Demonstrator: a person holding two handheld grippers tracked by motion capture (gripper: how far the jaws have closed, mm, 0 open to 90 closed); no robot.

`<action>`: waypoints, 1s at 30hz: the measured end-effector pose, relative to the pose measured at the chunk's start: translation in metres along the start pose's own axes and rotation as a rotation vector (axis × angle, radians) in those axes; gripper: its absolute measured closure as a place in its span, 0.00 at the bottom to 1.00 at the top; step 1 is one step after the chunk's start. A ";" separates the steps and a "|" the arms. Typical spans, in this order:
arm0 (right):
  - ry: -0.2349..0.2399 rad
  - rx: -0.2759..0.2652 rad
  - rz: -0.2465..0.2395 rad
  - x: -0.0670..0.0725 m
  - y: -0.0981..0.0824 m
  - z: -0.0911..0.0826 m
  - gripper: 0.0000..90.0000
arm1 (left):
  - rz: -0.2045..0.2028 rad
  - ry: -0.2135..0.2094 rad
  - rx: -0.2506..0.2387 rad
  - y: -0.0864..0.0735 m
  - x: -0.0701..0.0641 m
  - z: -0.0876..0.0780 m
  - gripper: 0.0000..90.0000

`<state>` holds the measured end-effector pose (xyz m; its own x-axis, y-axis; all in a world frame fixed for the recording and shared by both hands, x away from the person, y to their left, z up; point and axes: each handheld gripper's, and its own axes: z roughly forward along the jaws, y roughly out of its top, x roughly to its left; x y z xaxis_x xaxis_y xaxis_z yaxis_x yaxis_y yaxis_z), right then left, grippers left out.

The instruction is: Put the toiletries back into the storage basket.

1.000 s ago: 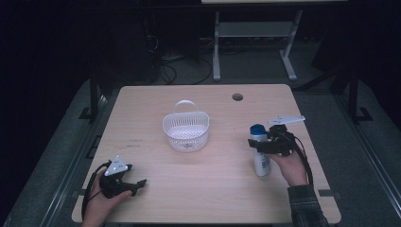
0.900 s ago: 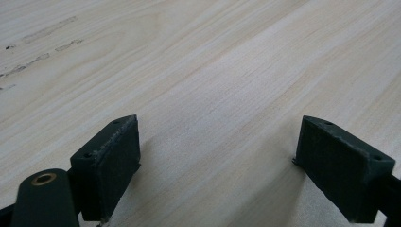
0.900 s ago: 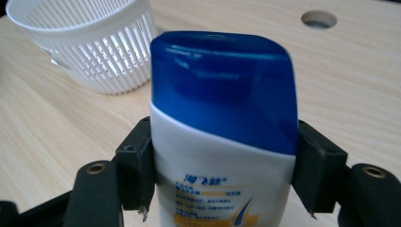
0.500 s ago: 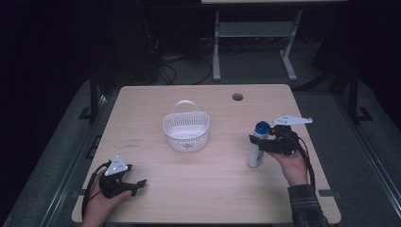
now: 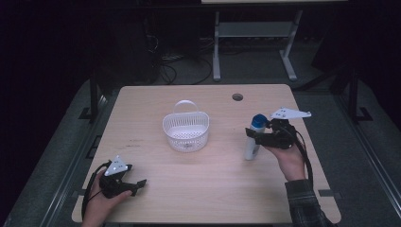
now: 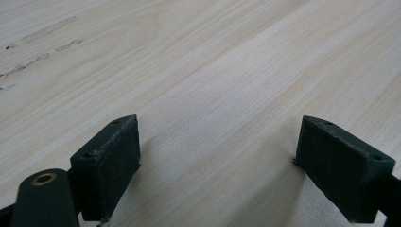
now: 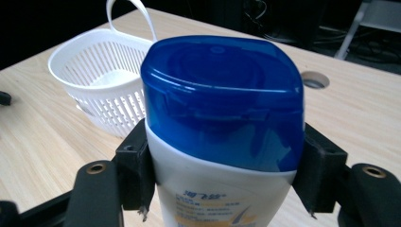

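High view first: a pale wooden table (image 5: 213,189) carries a white slotted basket (image 5: 186,131) with a loop handle near its middle, and a round cable hole (image 5: 237,97) toward the far edge. To the right of the basket, well apart from it, stands a white bottle (image 5: 253,142) with a blue cap, roughly upright, its base looking to be on or just at the tabletop (which of the two cannot be told from this height). The right gripper (image 5: 253,135) comes in from the right side, held level in the person's right hand (image 5: 288,158), and its jaws are clamped on the bottle's upper body just under the cap. Right gripper view confirms the grip: the bottle (image 7: 222,142) sits squarely between the two black pads (image 7: 137,170), both pads pressed against its white sides where the blue cap begins, with printed lettering on the label below. Beyond the bottle in that view lies the basket (image 7: 101,85), its handle standing up at the far side, and the cable hole (image 7: 314,79) off to the right. At the near left corner of the table the left gripper (image 5: 139,184) rests low in the person's left hand (image 5: 101,198), pointing right. Left gripper view shows its jaws standing wide apart over bare wood grain (image 6: 213,71), nothing between them.
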<state>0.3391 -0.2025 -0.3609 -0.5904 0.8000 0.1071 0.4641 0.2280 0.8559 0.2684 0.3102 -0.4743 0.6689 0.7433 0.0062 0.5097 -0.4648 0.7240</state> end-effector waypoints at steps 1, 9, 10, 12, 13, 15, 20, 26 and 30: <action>0.000 -0.001 -0.006 0.001 0.002 0.001 0.37 | 0.001 0.000 0.001 0.000 0.000 0.000 0.15; 0.005 -0.011 -0.033 0.007 0.018 0.005 0.37 | 0.002 0.000 0.001 0.000 0.000 0.000 0.15; 0.008 -0.012 -0.033 0.007 0.020 0.006 0.37 | 0.001 0.000 0.001 0.000 0.000 0.000 0.15; 0.012 -0.016 -0.038 0.008 0.023 0.006 0.37 | 0.000 -0.001 0.001 0.000 0.000 0.000 0.15; 0.012 -0.017 -0.039 0.009 0.024 0.007 0.37 | 0.000 -0.001 0.001 0.000 0.000 0.000 0.15; 0.014 -0.024 -0.044 0.010 0.028 0.007 0.37 | 0.002 0.000 0.001 0.000 0.000 0.000 0.15; 0.025 -0.038 -0.051 0.013 0.036 0.009 0.37 | 0.002 0.000 0.002 0.000 0.000 0.000 0.15; 0.032 -0.048 -0.067 0.018 0.046 0.013 0.37 | 0.004 -0.001 0.003 0.000 0.000 0.000 0.15; 0.035 -0.048 -0.076 0.023 0.054 0.016 0.37 | 0.004 -0.001 0.003 0.000 0.000 0.000 0.15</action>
<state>0.3617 -0.1627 -0.3203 -0.6458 0.7613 0.0574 0.3854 0.2601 0.8853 0.2683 0.3104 -0.4741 0.6715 0.7409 0.0081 0.5087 -0.4689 0.7221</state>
